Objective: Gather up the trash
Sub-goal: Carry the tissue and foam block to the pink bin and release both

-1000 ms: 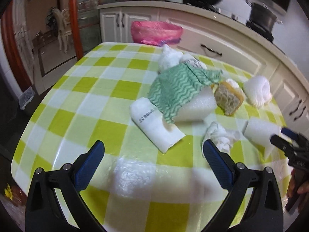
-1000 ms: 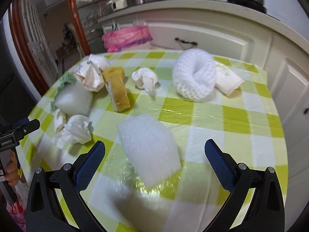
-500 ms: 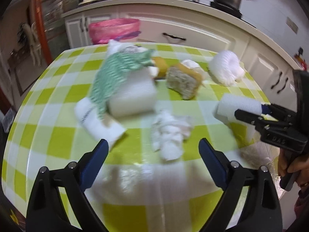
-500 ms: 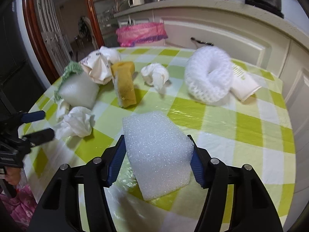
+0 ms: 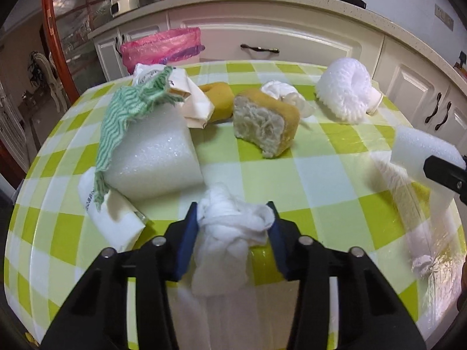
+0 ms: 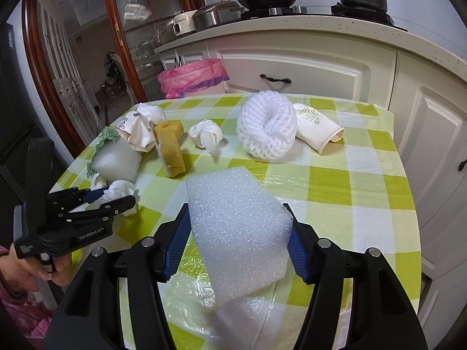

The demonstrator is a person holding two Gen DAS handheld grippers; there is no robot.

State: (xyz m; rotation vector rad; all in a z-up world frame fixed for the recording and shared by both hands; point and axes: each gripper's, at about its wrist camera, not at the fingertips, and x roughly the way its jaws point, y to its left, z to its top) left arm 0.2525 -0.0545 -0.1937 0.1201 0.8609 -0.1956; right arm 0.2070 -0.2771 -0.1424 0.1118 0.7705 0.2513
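On the green-checked table [image 5: 318, 175] a crumpled white tissue [image 5: 230, 233] lies between the blue pads of my left gripper [image 5: 233, 218]. Its jaws are closing and both pads touch the wad. From the right wrist view the same left gripper [image 6: 116, 197] shows at the table's left edge with the tissue [image 6: 121, 188] at its tips. My right gripper [image 6: 238, 218] is shut on a white foam slab [image 6: 239, 233], held just above the tablecloth. That slab [image 5: 417, 151] shows at the right edge of the left wrist view.
A pink-lined bin [image 6: 192, 77] stands beyond the far table edge by the cabinets. On the table lie a foam block [image 5: 157, 160] under a green cloth [image 5: 122, 113], a yellow sponge [image 5: 265, 122], a white foam net [image 6: 267, 128], paper cups [image 6: 318, 128] and another tissue [image 6: 207, 135].
My left gripper moved right over the crumpled tissue and its jaws closed around it. My right gripper shut on the foam slab and lifted it slightly.
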